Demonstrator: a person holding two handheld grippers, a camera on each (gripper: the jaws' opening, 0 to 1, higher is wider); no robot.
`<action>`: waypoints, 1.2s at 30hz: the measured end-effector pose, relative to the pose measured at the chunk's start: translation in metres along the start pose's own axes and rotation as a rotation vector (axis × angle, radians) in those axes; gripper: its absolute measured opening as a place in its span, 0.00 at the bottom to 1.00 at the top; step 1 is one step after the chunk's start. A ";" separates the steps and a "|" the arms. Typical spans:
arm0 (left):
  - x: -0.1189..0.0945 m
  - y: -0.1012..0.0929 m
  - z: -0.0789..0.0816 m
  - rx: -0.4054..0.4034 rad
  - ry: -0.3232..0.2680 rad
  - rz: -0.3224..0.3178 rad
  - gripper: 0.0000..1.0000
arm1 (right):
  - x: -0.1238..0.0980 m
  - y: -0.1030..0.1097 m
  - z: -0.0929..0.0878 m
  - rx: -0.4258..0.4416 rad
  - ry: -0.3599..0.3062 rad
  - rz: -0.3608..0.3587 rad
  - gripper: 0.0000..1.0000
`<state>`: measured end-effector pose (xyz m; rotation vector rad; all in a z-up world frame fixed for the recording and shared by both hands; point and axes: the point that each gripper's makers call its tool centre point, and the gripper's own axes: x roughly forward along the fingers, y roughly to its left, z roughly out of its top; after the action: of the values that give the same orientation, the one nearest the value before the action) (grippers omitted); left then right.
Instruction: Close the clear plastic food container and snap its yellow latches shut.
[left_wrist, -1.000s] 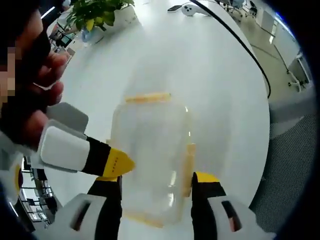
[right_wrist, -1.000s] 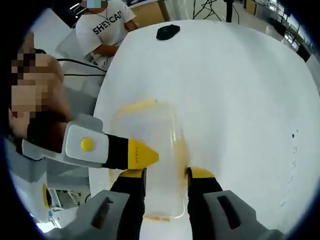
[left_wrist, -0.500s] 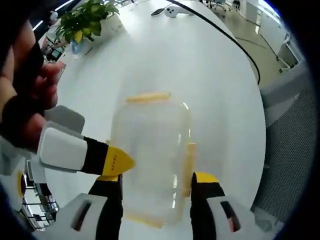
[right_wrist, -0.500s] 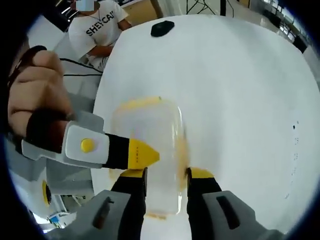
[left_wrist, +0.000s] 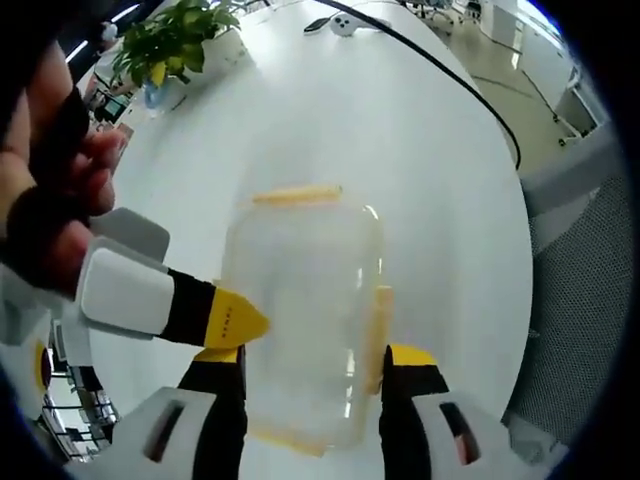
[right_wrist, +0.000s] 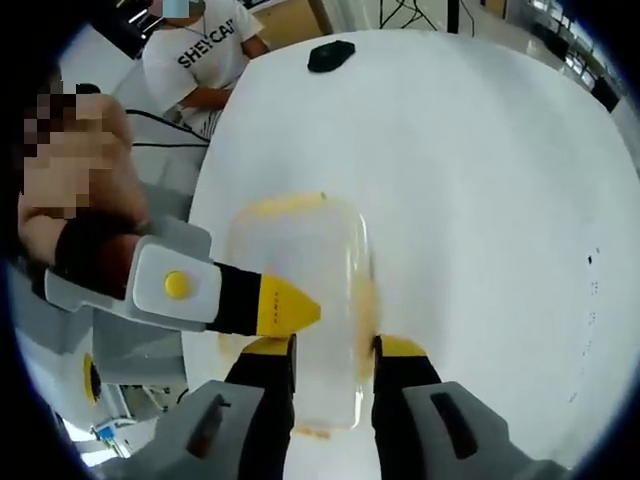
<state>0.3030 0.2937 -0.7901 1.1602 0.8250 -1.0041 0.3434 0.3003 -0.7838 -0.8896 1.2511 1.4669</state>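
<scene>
The clear plastic container (left_wrist: 300, 310) lies on the white table with its lid on. Yellow latches show at its far end (left_wrist: 295, 194), right side (left_wrist: 380, 320) and near end. My left gripper (left_wrist: 312, 365) points down at it, open, one jaw by each long side. The right gripper (left_wrist: 245, 325) comes in from the left, its yellow tip at the container's left edge. In the right gripper view the container (right_wrist: 305, 290) runs up from between my right gripper's (right_wrist: 322, 352) open jaws. The left gripper (right_wrist: 300, 305) reaches in there, its tip over the lid's left edge. I cannot tell whether any jaw presses on the container.
A potted plant (left_wrist: 175, 40) stands at the table's far left and a black cable (left_wrist: 470, 90) runs along its right edge. A dark object (right_wrist: 332, 55) lies at the far end, where a person in a white shirt (right_wrist: 200, 55) sits. A hand (left_wrist: 55, 190) holds the incoming gripper.
Both views have shifted slightly with the hands. The container and both grippers keep the same places relative to each other.
</scene>
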 end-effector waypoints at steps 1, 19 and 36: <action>0.000 0.000 -0.001 -0.002 -0.002 -0.003 0.48 | 0.000 0.000 0.000 -0.004 -0.001 0.001 0.26; 0.000 0.000 -0.001 0.004 0.011 0.014 0.48 | 0.003 0.000 0.001 0.014 0.002 0.005 0.26; -0.004 -0.001 0.001 0.030 0.016 0.031 0.49 | -0.003 0.003 0.002 -0.009 -0.047 -0.043 0.27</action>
<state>0.3009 0.2938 -0.7863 1.2047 0.8045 -0.9855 0.3416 0.3019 -0.7800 -0.8780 1.1849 1.4518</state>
